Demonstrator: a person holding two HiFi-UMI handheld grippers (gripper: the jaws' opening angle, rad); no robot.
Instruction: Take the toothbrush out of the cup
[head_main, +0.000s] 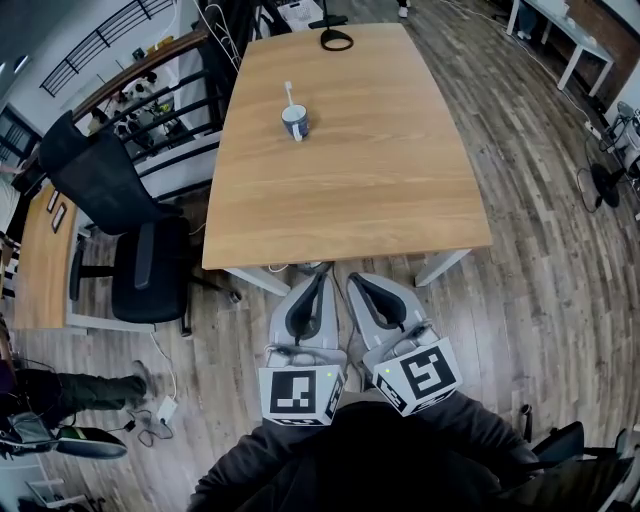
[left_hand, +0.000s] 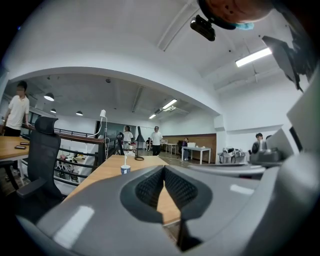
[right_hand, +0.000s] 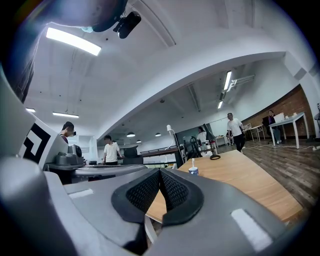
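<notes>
— Any lettering to read?
— None. Only black-and-white square patterns on the cubes (head_main: 302, 394), no letters or digits.
— On the cup (head_main: 295, 121)?
— Blue marking there, too small to read.

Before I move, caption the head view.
Left gripper and right gripper, jaws together, short of the table; toothbrush stands in the cup.

The toothbrush (head_main: 289, 96) is partly hidden inside the cup (head_main: 296, 124).
</notes>
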